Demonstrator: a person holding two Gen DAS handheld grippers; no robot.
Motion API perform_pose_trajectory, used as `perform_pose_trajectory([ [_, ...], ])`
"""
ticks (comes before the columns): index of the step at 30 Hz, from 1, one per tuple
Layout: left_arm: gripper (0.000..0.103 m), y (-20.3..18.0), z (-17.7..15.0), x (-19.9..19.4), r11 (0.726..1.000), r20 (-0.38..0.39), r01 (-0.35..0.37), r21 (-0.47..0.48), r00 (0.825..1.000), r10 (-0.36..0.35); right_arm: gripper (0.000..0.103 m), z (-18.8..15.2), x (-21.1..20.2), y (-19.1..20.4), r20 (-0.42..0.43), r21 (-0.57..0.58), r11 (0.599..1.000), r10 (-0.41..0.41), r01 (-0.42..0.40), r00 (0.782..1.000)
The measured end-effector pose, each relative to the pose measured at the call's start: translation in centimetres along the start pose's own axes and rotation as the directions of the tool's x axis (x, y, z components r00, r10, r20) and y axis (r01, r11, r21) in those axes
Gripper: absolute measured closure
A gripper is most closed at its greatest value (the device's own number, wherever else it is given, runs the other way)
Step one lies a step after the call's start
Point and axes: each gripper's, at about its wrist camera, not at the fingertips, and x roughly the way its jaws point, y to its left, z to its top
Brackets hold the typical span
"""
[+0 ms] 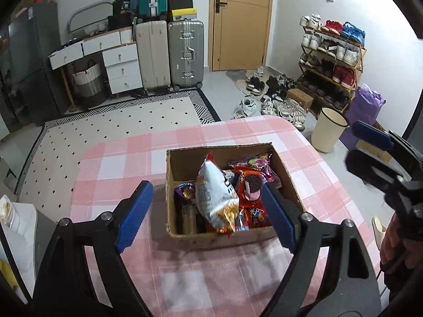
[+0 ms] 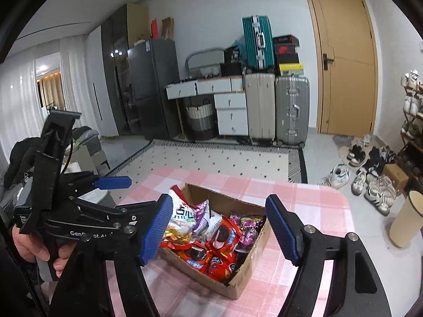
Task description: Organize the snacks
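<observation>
Brown cardboard, torn along its rim, forms the open box point(image 1: 179, 163) that sits on the pink checked tablecloth point(image 1: 119, 158), toward the far right part of the table. It is full of snack packets: a tall silver-white chip bag point(image 1: 214, 192) stands on end in the middle, red cookie packs point(image 1: 249, 185) lie to its right, and purple packets point(image 2: 246, 233) crowd the far corner.

The left gripper point(image 1: 208, 215) hovers above the near side of the box, jaws wide, nothing between the blue pads. The right gripper point(image 2: 219, 228) also stands wide and empty over the box's near left edge. No loose snack shows on the cloth.

Judging by this, the packing step looks finished or nearly so, both claws having let go. The next move likely calls for tidying: pressing the upright chip bag flat so nothing pokes above the rim, approaching gently so the bag does not crush or tip out.
</observation>
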Motion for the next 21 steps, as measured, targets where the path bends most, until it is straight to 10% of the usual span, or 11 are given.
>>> perform_pose_trajectory([
  [21, 0.001, 1.6, -8.1, -12.6, 0.994, 0.152, -0.048, -0.1, 0.986, 0.063, 0.001, -7.6, -15.3, 0.7, 0.252, 0.136, 0.987, -0.116, 0.084, 0.961],
])
